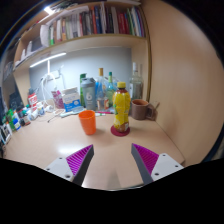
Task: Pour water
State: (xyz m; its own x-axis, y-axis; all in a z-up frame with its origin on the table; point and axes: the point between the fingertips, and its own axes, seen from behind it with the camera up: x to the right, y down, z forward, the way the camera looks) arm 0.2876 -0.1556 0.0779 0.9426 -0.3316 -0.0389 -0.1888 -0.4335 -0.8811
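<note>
A yellow bottle with a red cap (121, 106) stands upright on a small red coaster on the pale table (110, 148), beyond my fingers and slightly right of them. An orange cup (88, 122) stands just left of the bottle, a short gap between the two. My gripper (110, 163) is open well short of both, its purple pads (75, 161) spread wide over bare tabletop. Nothing is between the fingers.
A brown mug (141, 109) sits right of the bottle near the wall. Several bottles and containers (90, 93) crowd the table's back, with more clutter (20, 115) along the left. A bookshelf (85, 25) hangs above.
</note>
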